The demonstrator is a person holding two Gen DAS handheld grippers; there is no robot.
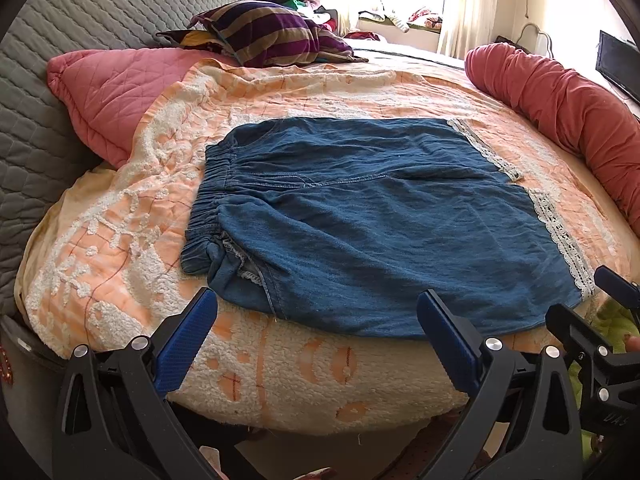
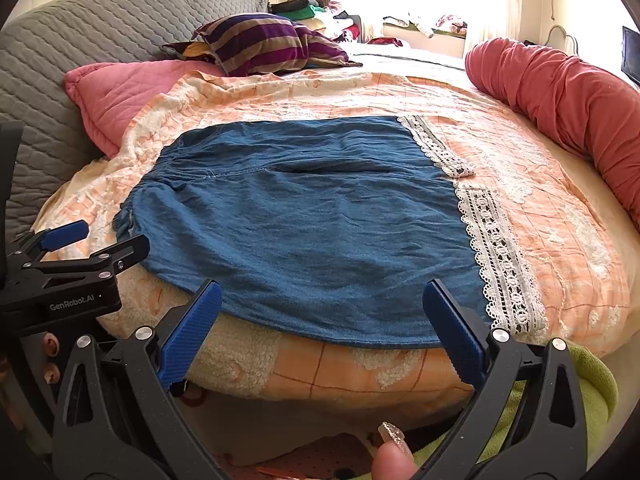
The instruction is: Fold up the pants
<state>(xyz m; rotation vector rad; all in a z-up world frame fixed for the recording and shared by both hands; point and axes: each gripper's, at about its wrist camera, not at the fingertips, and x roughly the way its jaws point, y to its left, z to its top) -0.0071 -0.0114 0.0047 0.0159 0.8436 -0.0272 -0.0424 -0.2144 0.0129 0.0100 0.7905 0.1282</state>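
Blue denim pants [image 1: 372,224] with white lace hems [image 1: 560,236] lie flat on the bed, elastic waistband [image 1: 208,200] to the left, legs to the right. They also show in the right wrist view [image 2: 320,224], with the lace hem [image 2: 496,248] at the right. My left gripper [image 1: 316,320] is open and empty, just short of the pants' near edge by the waistband. My right gripper [image 2: 322,312] is open and empty at the near edge by the leg hems. Each gripper shows at the edge of the other's view.
The pants rest on an orange and white quilt [image 1: 120,240]. A pink pillow [image 1: 112,92] and striped pillow [image 1: 272,36] lie at the back left, a red bolster [image 1: 568,108] at the right. A grey quilted headboard [image 1: 48,80] curves on the left.
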